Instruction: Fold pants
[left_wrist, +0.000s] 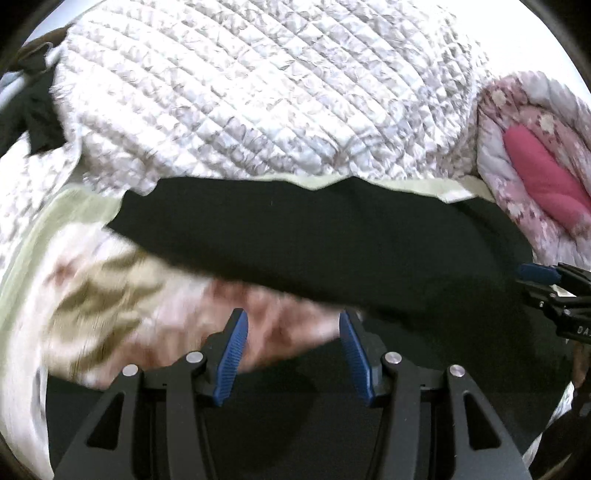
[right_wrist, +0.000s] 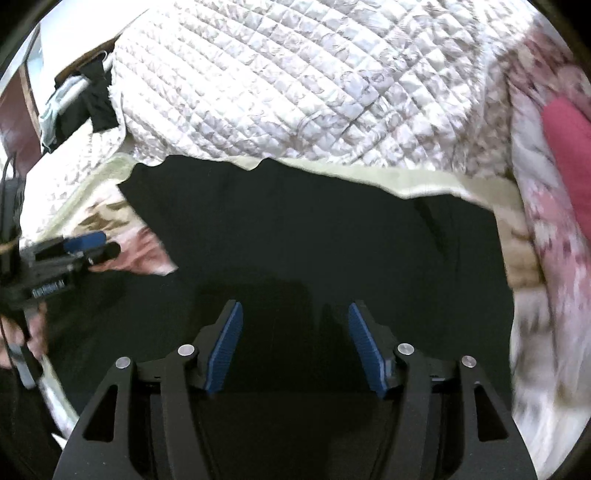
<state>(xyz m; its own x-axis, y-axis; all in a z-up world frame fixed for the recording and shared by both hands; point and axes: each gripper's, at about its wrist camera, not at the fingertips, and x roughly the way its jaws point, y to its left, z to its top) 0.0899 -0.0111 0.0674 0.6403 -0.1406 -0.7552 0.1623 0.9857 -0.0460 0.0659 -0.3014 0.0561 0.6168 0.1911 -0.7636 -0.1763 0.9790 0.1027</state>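
Black pants (left_wrist: 314, 240) lie spread across a bed and run from left to right; they also fill the middle of the right wrist view (right_wrist: 295, 229). My left gripper (left_wrist: 293, 321) is open and empty, just above the near edge of the pants over a floral sheet (left_wrist: 110, 288). My right gripper (right_wrist: 295, 314) is open and empty, directly over the black fabric. The right gripper shows at the right edge of the left wrist view (left_wrist: 554, 288). The left gripper shows at the left edge of the right wrist view (right_wrist: 74, 247).
A white quilted cover (left_wrist: 258, 92) lies bunched beyond the pants. A pink floral duvet with a pink pillow (left_wrist: 543, 173) is at the right. Dark clothes (right_wrist: 96, 96) hang on a rail at the far left. A pale green blanket edge (right_wrist: 424, 184) borders the pants.
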